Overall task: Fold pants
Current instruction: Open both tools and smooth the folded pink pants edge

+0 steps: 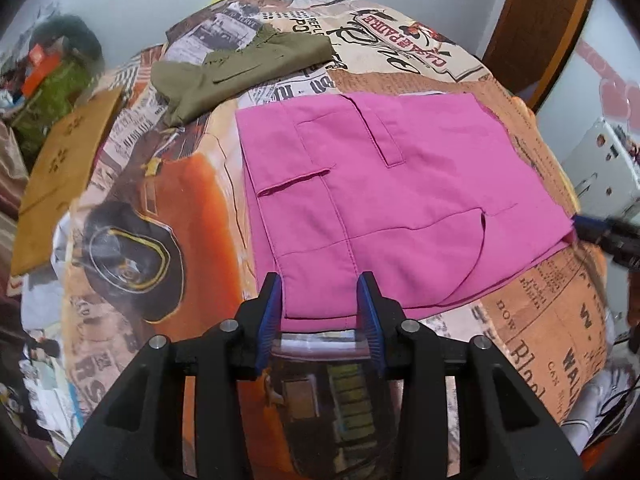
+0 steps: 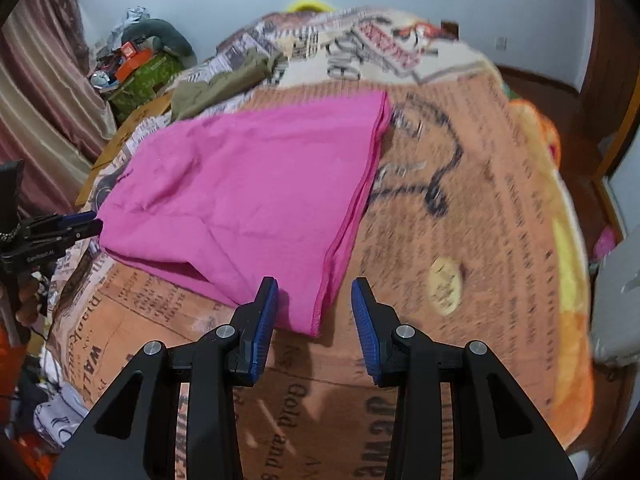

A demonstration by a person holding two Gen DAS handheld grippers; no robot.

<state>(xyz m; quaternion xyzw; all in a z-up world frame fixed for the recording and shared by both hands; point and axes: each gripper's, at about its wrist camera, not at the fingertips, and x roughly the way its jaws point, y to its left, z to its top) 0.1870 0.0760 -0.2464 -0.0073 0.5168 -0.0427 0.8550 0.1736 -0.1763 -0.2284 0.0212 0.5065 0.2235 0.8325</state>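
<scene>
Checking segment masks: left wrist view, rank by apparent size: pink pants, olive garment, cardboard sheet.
1. pink pants, clearly largest, though also nearest.
2-3. olive garment and cardboard sheet look alike in area; fisheye stretch at the edge makes ranking unsure.

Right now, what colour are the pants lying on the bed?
The pants are bright pink, seen best in the left wrist view.

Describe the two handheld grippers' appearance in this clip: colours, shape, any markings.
Both look identical. The left gripper and right gripper each have matte black angular linkage arms with triangular cut-outs, joined by round silver pins. Their fingers carry blue ribbed pads. Seen side-on from the right wrist view, the left gripper's body bears small white lettering, too small to read. No cables or sleeves show.
</scene>
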